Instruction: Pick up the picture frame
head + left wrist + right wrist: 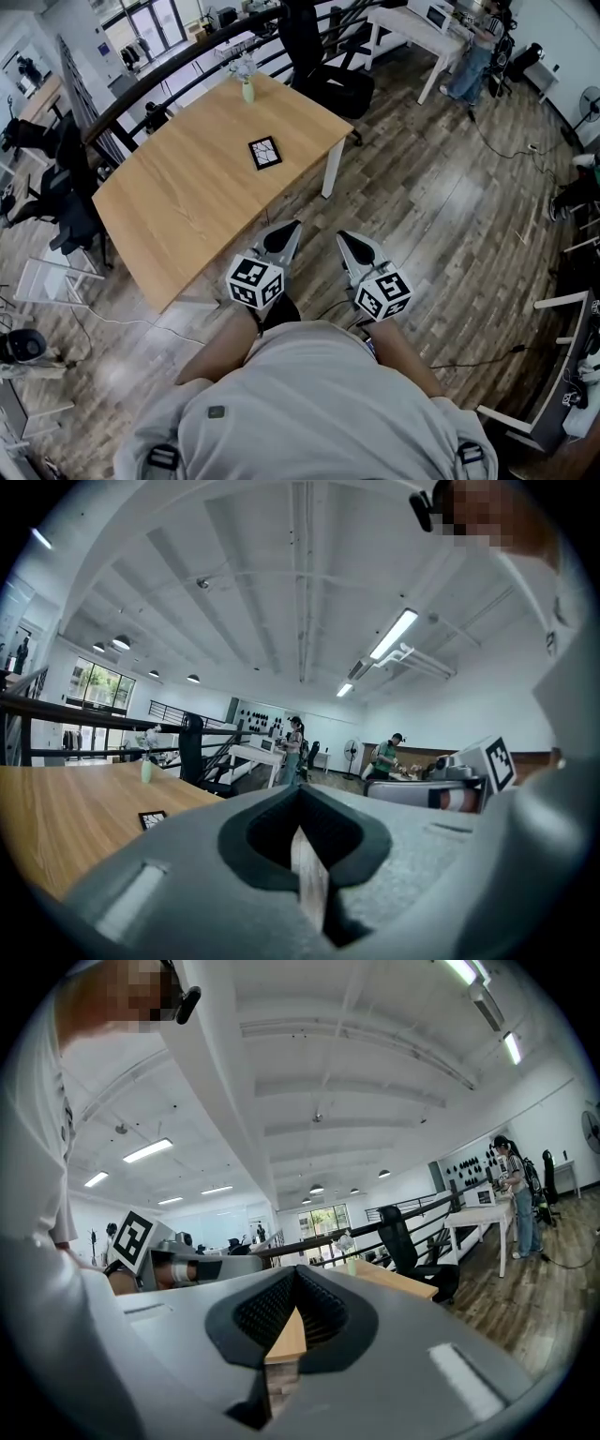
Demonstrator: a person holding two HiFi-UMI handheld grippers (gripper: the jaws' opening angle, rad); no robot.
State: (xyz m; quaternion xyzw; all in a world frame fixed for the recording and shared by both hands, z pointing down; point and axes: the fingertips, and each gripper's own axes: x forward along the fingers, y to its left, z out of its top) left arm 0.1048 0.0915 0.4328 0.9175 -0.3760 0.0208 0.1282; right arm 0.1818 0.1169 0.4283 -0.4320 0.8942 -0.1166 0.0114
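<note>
The picture frame (pixel 264 153), small and black-edged, lies flat on the wooden table (pixel 178 206), right of its middle. In the left gripper view the picture frame (pixel 152 818) shows far off on the wooden table (pixel 56 808). My left gripper (pixel 284 232) and right gripper (pixel 347 242) are side by side close to my body. Both point at the table's near corner, well short of the frame. My left gripper (pixel 300 834) is shut and empty, and so is my right gripper (pixel 294 1305). The right gripper view does not show the frame.
A pale green vase (pixel 247 89) stands at the table's far edge. Behind it is a black office chair (pixel 328 80) by a dark railing (pixel 169 66). A person (pixel 473 56) stands at a white table (pixel 412 28) at the back right. Cables cross the wood floor (pixel 487 141).
</note>
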